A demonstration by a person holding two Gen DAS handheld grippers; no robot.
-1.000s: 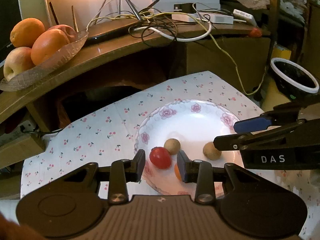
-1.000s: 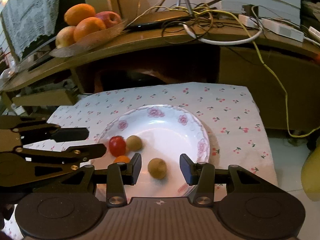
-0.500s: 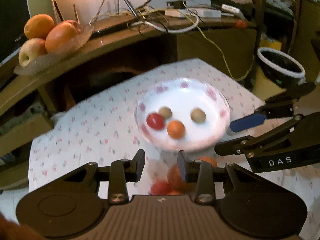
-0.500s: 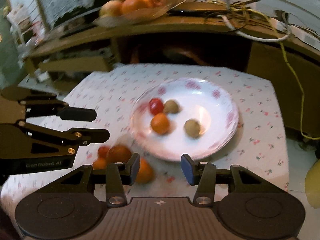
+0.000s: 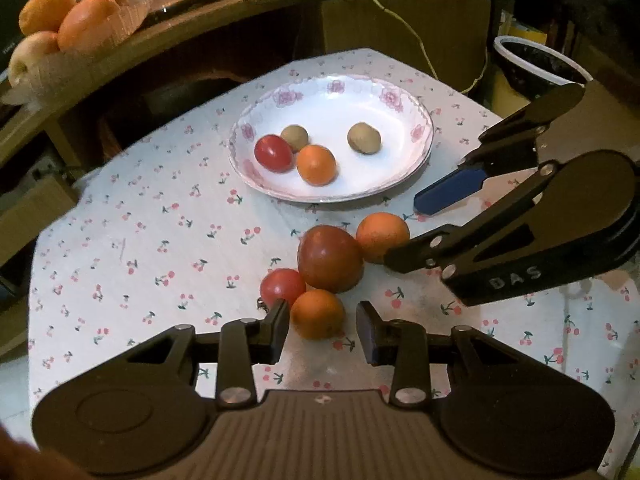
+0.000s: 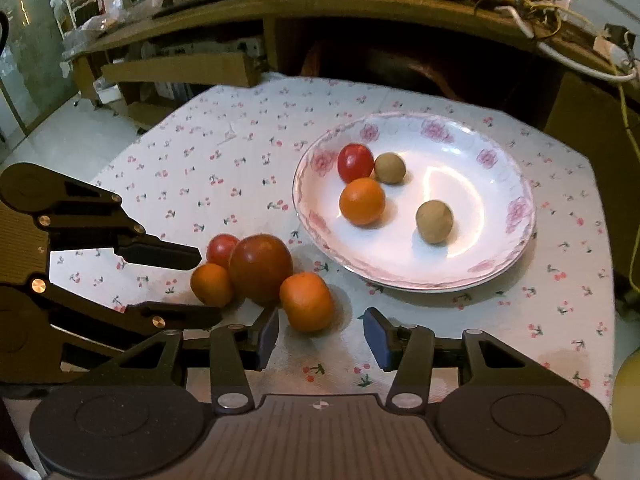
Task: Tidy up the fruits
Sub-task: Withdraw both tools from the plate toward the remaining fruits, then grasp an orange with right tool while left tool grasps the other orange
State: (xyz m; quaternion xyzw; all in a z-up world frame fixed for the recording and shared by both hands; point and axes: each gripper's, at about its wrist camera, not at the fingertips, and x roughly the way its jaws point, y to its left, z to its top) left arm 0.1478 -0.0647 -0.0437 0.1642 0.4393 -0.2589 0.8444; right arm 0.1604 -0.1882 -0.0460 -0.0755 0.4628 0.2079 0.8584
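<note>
White plate [image 5: 420, 140], pink-flowered rim, far centre of cherry-print cloth [image 5: 160, 240]: holds one tomato [image 5: 273, 153], one orange [image 5: 316, 164], two brown fruits [image 5: 364, 138]. Near the plate, on the cloth, a touching cluster: large red apple [image 5: 330, 258], small tomato [image 5: 282, 287], near orange [image 5: 317, 313], right orange [image 5: 382, 235]. Left gripper [image 5: 322, 330]: jaws wide apart, empty, near orange between its tips. Right gripper [image 6: 320, 332]: jaws wide apart, empty, right orange just beyond. Bowl [image 5: 60, 64] of larger fruit on far-left shelf.
</note>
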